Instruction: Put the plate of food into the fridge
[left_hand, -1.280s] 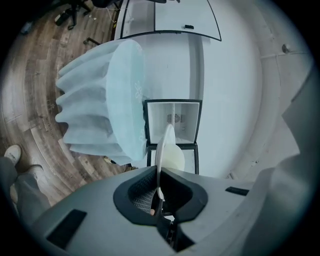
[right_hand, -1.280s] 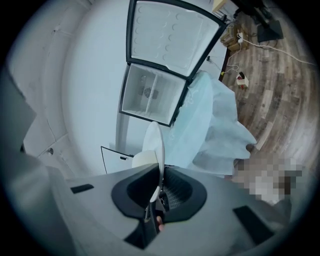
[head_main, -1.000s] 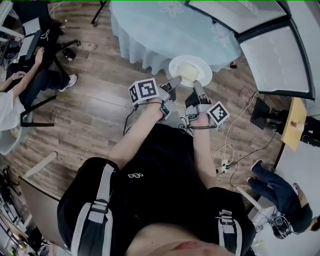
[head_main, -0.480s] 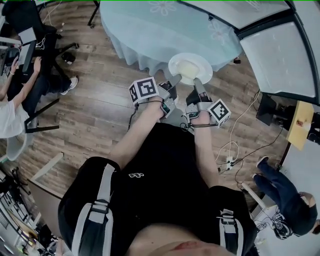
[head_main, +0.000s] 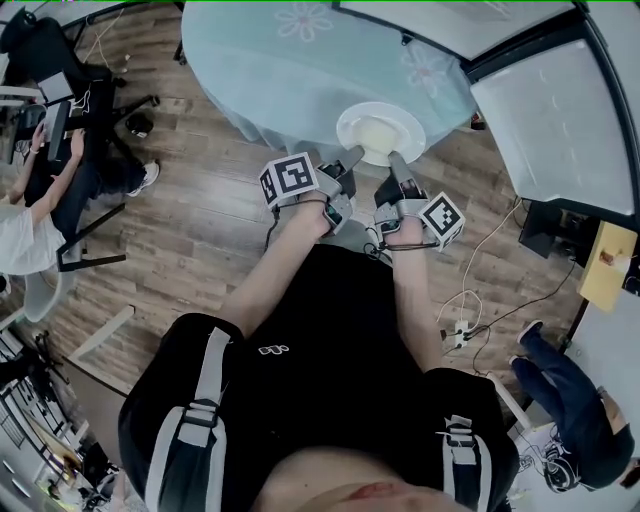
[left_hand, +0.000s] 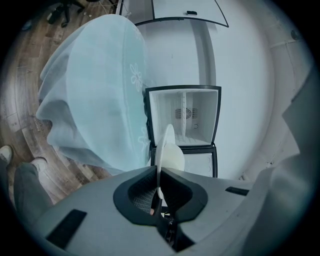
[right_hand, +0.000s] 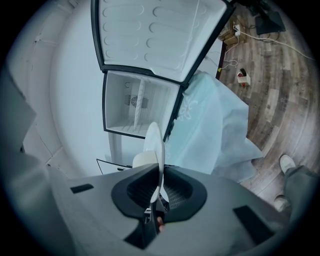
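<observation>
Both grippers are clenched on the plate (head_main: 350, 120): the left gripper (head_main: 353, 157) pinches its near-left rim and the right gripper (head_main: 396, 159) its near-right rim, with the pale food (head_main: 380, 132) heaped in the middle just ahead of both jaws. In the head view the plate hangs over the edge of the cloth-draped table (head_main: 300, 55), which spreads out beyond the jaws. Cables (head_main: 470, 300) trail on the floor (head_main: 200, 210) off to the right, one person (head_main: 30, 200) sits far off to the left, and another (head_main: 565, 415) is well behind on the right. The left gripper view gives what the head view cannot: the fridge (left_hand: 184, 117) stands open straight beyond the edge-on plate, its white compartment bare, with the tablecloth crowding close beside it. The right gripper view adds the door (right_hand: 155, 35), swung wide beyond the jaws, ribbed lining showing.
</observation>
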